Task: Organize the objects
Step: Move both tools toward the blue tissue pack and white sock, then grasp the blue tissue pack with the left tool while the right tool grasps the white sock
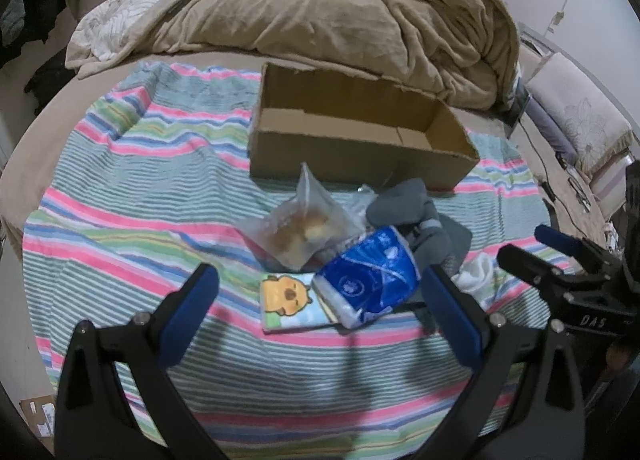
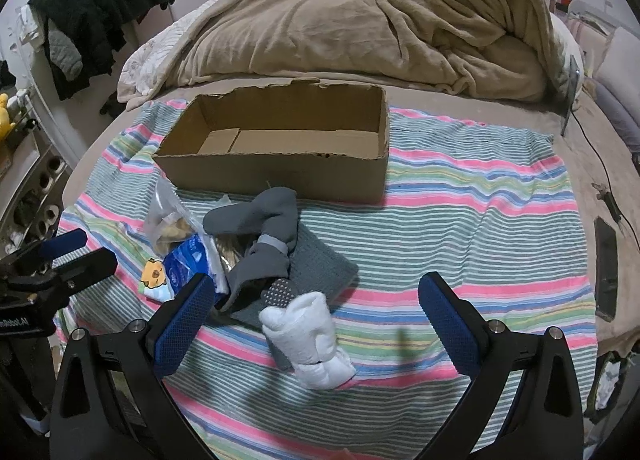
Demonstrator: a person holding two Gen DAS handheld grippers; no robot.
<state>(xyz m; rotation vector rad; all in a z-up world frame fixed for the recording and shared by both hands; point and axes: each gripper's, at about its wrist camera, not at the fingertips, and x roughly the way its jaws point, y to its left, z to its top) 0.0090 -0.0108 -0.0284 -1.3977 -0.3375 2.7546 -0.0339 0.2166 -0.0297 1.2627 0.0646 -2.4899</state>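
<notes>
Cardboard box [image 2: 280,151] sits empty on striped towel [image 2: 460,195]; left claw [image 1: 320,292] and right claw [image 2: 316,296] gape apart.

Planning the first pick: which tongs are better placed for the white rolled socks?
Right. The right tongs are open with the white rolled socks lying directly between them; the left tongs face the blue tissue pack instead.

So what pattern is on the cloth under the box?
Striped cloth: pink, blue, green, white. Clearest in the right wrist view.
</notes>
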